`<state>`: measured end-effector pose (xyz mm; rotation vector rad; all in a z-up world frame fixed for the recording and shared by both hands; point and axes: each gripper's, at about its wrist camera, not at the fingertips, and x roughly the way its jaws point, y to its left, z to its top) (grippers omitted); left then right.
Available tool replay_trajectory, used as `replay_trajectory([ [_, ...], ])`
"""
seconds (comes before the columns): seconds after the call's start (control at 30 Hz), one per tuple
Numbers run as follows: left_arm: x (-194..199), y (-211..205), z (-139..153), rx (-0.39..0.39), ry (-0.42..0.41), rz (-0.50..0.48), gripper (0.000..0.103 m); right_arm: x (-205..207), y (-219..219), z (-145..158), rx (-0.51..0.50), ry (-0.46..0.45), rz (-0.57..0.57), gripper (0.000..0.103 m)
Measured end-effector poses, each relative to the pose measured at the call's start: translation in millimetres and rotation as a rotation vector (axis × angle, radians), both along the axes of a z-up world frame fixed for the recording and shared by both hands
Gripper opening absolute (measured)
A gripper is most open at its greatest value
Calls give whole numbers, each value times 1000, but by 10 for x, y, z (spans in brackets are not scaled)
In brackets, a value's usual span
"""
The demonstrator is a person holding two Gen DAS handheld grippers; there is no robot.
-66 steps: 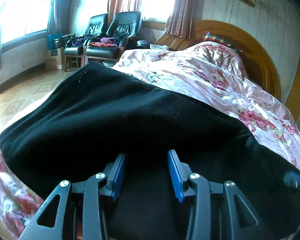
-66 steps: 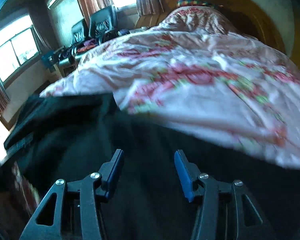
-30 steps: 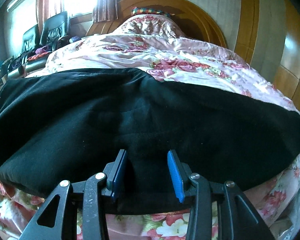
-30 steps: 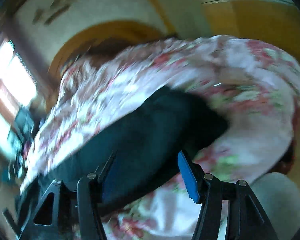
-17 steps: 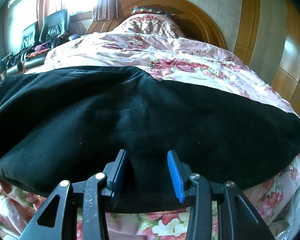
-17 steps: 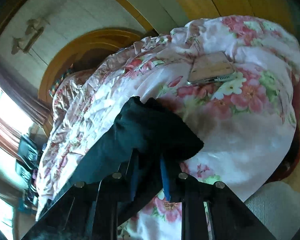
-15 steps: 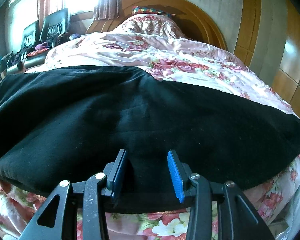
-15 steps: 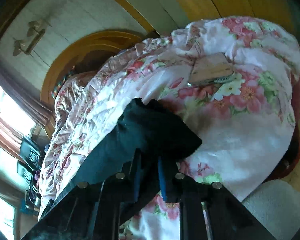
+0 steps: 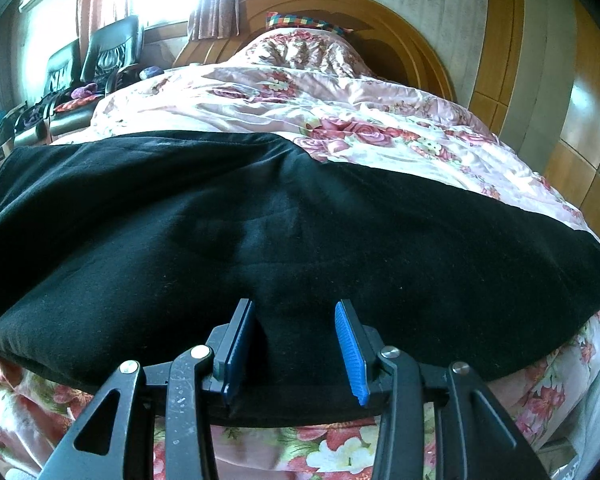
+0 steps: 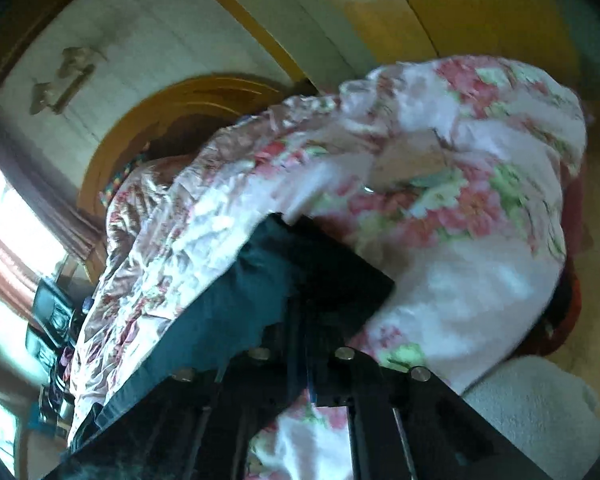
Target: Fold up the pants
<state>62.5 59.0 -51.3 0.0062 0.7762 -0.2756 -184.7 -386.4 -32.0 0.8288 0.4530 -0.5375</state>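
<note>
Black pants (image 9: 260, 232) lie spread flat across the foot of a bed with a pink floral quilt (image 9: 340, 120). My left gripper (image 9: 296, 344) is open with blue pads, low over the pants' near edge at their middle, holding nothing. In the blurred right wrist view, my right gripper (image 10: 300, 332) is shut on the end of the pants (image 10: 300, 272) and holds that end slightly raised off the quilt (image 10: 460, 240).
A wooden headboard (image 9: 380, 12) stands at the far end. Black armchairs (image 9: 100, 60) are at the far left by the window. A flat phone-like object (image 10: 416, 176) lies on the quilt beyond the held pants end. Wooden wall panels (image 9: 580, 100) are at the right.
My right gripper went from open to shut on the pants end, which has since shifted and lifted a little. My left gripper swung to the pants' middle and has stayed open there.
</note>
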Motion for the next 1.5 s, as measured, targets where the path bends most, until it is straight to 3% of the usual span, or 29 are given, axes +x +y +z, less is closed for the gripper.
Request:
replay_trajectory([
  [0.03,0,0,-1,0,0,0,42,79,-18,-32,-1,27,18,41],
  [0.1,-2,-3,1,-1,0,0,42,166,-59,-87,7,45,30,43],
  [0.13,-3,-2,5,-4,-1,0,42,181,-64,-98,6,43,32,40],
  [0.17,-5,2,12,-10,-2,-1,42,200,-77,-100,-5,28,39,21],
  [0.2,-5,11,21,-22,-4,-3,42,214,-86,-92,-7,22,49,11],
  [0.23,-8,21,30,-32,-5,-3,42,212,-79,-79,-6,18,51,8],
  [0.4,-3,21,35,-50,-2,-9,42,98,108,132,-94,-8,44,7],
  [0.63,-2,1,16,-41,3,-10,42,83,-24,-192,64,101,-23,10],
  [0.7,-3,-2,17,-40,3,-10,42,49,-9,-151,65,84,-23,18],
  [0.73,-4,0,18,-40,2,-10,42,42,19,-115,45,87,-19,28],
  [0.77,-5,-2,20,-39,2,-10,42,38,47,-91,24,91,-16,46],
  [0.83,-5,2,21,-42,1,-10,42,9,120,-46,-19,95,-22,63],
  [1.0,5,32,28,-59,1,2,42,27,15,-202,87,65,-5,63],
  [1.1,6,60,40,-73,3,11,42,63,-61,-252,115,21,-16,62],
  [1.3,15,91,40,-86,9,31,43,123,-101,-303,141,2,4,36],
  [1.33,19,99,40,-88,10,34,43,146,-81,-257,131,-5,26,23],
  [1.37,23,111,37,-91,12,37,43,161,-52,-215,112,-2,39,19],
  [1.5,30,128,39,-97,13,43,43,199,133,38,3,-15,90,16],
])
